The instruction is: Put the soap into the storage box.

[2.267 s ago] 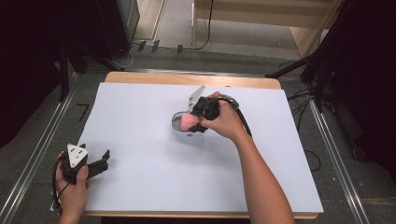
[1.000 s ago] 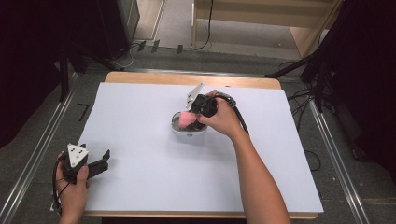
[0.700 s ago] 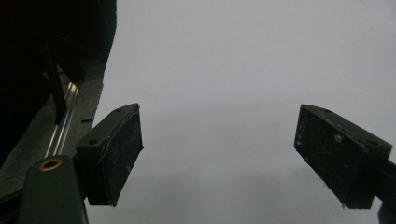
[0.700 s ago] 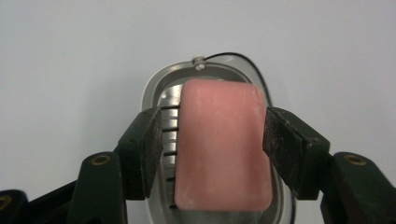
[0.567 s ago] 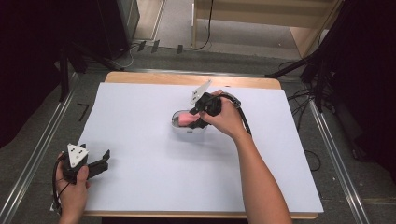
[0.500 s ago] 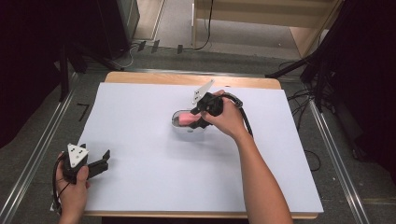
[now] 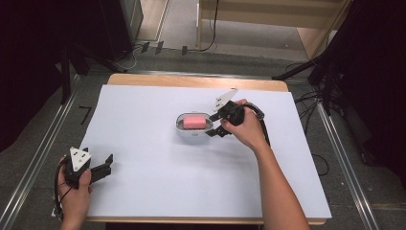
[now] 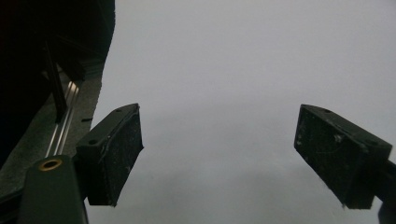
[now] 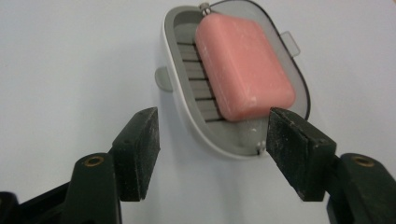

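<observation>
A pink bar of soap (image 7: 194, 121) (image 9: 243, 70) lies in a grey and white soap dish (image 7: 180, 126) (image 9: 187, 100) near the middle of the white table. My right gripper (image 7: 214, 123) (image 9: 219, 154) is just to the right of the dish, open, with nothing between its jaws; the near rim of the dish sits in front of them. My left gripper (image 7: 106, 164) (image 8: 219, 158) rests at the table's front left corner, open and holding nothing, far from the dish.
The white table sheet (image 7: 158, 191) covers a wooden top (image 7: 191, 81). Metal rails (image 7: 38, 158) run along both sides, with cables on the floor behind and to the right.
The right gripper let go of the soap, which now lies in the dish, and pulled back to the right with its jaws open. The left gripper has not moved.
</observation>
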Motion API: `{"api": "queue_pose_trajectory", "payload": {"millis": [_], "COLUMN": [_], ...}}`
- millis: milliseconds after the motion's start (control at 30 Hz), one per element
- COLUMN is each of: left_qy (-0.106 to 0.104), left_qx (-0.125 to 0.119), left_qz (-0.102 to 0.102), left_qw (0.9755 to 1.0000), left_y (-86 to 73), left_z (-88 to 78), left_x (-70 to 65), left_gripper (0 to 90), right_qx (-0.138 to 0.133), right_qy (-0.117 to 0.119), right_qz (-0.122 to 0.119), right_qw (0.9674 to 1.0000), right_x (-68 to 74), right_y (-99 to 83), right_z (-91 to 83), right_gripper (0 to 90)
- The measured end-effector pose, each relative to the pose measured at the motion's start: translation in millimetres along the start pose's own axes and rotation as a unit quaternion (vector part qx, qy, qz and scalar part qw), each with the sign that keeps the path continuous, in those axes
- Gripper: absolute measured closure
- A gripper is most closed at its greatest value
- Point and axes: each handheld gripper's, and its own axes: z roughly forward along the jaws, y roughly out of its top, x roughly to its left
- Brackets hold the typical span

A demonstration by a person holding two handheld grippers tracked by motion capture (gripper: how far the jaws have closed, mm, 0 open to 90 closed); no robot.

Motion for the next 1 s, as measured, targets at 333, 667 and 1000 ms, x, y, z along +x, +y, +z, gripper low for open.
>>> {"api": "queue_pose_trajectory", "payload": {"millis": [333,667,1000], "left_qy": [-0.002,-0.001,0.001], "left_qx": [-0.001,-0.002,0.0], "left_qz": [-0.001,-0.005,-0.007], "left_qw": [1.0,1.0,1.0], "left_y": [-0.2,-0.5,-0.3], "left_z": [0.0,-0.7,0.4], "left_x": [0.4,0.9,1.2], "left_gripper": [16.0,16.0,16.0], "right_qx": [0.0,-0.014,-0.033], "right_qy": [-0.011,-0.021,-0.063], "right_qz": [0.022,0.041,0.069], "right_qw": [0.9997,0.9989,0.995], "right_x": [5.3,10.9,24.2], "right_y": [-21.6,-40.3,-61.0], "right_z": [-5.6,-11.5,-21.5], "right_gripper": [30.9,25.4,10.6]}}
